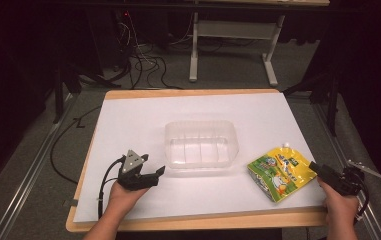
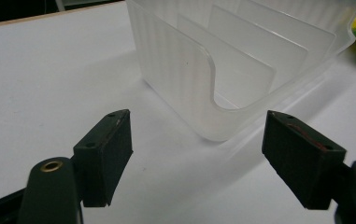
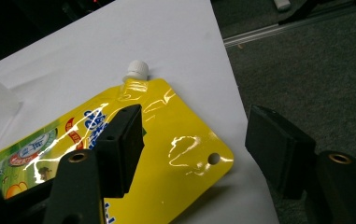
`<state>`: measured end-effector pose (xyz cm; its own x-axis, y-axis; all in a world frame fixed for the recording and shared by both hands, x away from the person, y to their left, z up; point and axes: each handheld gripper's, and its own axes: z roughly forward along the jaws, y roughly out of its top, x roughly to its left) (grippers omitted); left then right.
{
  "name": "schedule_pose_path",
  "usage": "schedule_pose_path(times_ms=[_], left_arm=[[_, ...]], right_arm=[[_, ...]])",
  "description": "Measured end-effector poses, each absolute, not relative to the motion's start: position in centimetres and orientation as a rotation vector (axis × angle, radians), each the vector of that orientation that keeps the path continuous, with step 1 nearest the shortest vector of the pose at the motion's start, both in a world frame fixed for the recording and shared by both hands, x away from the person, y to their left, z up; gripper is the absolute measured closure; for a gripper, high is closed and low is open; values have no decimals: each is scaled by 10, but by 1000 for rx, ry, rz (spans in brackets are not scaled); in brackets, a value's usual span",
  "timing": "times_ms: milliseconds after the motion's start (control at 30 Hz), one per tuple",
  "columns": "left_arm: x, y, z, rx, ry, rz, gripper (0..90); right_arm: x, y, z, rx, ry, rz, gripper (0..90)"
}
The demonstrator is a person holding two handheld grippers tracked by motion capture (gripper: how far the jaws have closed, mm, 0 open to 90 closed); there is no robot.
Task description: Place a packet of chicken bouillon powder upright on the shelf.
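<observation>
Right gripper view: right tool (image 3: 192,147) gapes over yellow pouch (image 3: 166,140) corner at the table edge (image 3: 245,154).

High view: overhead, facing forward across table (image 1: 128,107). Left gripper view: low, close on clear bin (image 2: 222,60). Right gripper view: close above yellow pouch (image 3: 175,140); both appear overhead.

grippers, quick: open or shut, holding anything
left gripper: open, empty, facing the clear bin.
right gripper: open over the yellow pouch corner, not gripping.
</observation>
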<state>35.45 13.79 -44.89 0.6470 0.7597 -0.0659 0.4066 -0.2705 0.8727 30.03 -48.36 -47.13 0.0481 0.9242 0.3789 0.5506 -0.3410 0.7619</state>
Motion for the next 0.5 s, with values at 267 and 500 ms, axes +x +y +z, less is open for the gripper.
schedule_pose_path(times_ms=[267, 500], left_arm=[[354, 138, -448, 1895, 915, 455, 250], [353, 138, -448, 1892, 915, 456, 249]], right_arm=[[300, -488, -477, 1992, 1475, 1241, 418], [301, -491, -481, 2048, 1484, 1314, 502]])
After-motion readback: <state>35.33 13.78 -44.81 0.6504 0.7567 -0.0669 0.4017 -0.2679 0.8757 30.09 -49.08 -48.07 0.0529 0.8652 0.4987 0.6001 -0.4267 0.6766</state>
